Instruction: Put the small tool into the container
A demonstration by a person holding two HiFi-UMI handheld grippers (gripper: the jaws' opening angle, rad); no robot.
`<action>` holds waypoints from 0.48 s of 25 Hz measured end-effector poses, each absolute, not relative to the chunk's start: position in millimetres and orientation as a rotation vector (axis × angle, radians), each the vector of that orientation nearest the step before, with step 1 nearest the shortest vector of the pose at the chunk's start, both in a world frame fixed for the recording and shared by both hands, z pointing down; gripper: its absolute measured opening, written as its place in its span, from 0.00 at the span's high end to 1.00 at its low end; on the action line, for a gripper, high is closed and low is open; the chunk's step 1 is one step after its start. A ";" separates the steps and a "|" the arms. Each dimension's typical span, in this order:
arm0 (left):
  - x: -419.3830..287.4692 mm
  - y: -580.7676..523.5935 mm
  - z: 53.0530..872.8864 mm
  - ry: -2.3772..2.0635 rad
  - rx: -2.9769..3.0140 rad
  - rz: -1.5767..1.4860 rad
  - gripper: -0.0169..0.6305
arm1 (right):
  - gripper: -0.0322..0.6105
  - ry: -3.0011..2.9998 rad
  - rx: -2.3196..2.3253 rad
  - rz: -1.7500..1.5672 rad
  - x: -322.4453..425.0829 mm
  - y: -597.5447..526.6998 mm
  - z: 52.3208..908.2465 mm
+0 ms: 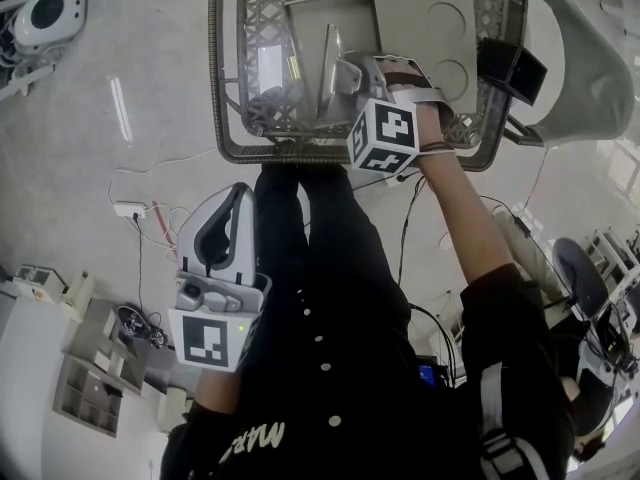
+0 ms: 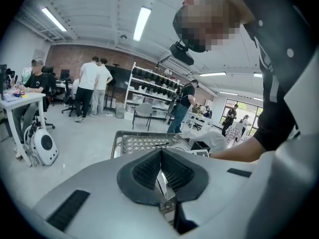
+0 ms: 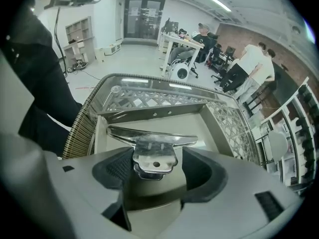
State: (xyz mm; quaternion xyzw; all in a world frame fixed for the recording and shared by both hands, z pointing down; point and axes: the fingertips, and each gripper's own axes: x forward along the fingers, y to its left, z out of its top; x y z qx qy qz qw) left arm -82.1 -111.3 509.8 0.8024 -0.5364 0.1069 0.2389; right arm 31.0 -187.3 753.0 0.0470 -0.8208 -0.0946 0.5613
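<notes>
Holding the small tool (image 1: 331, 58) tight in the right gripper (image 1: 352, 74), both jaws closed on its flat handle end. Reaching over the near edge of a big grey basket (image 1: 225, 88) with see-through mesh walls, and down into a flat tan tray (image 1: 425, 28) lying inside that basket. Small tool up over the left side of the tray, close to the near edge of the basket; hard to tell if touching the tray or just above it. In the right gripper view, same small tool (image 3: 152, 144) right between the dark pads of the right gripper (image 3: 154, 169), shiny and made of metal, with a long thin bar across the far end and a little round hole in the handle. Beyond it, the tan tray (image 3: 164, 121) and the mesh basket (image 3: 149, 96) around it. Black and white marker cube (image 1: 383, 135) on the back of the right gripper, just past the near rim of the basket. Left gripper (image 1: 237, 200) down low beside the person's black clothes, well apart from the basket, pointing toward it. In the left gripper view, jaws of the left gripper (image 2: 161, 151) squeezed together, pad against pad, with the basket (image 2: 139, 142) ahead. On the grey floor, a white plug strip (image 1: 130, 209) with thin cords
</notes>
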 end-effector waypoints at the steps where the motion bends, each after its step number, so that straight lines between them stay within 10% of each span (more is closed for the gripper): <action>1: -81.2 -112.3 508.9 -1.467 2.202 0.291 0.93 | 0.46 -1.935 0.113 -0.218 32.4 -187.7 751.7; 12: -72.0 -122.0 465.4 -1.434 2.305 0.228 0.93 | 0.58 -2.042 0.226 -0.166 36.8 -181.9 679.7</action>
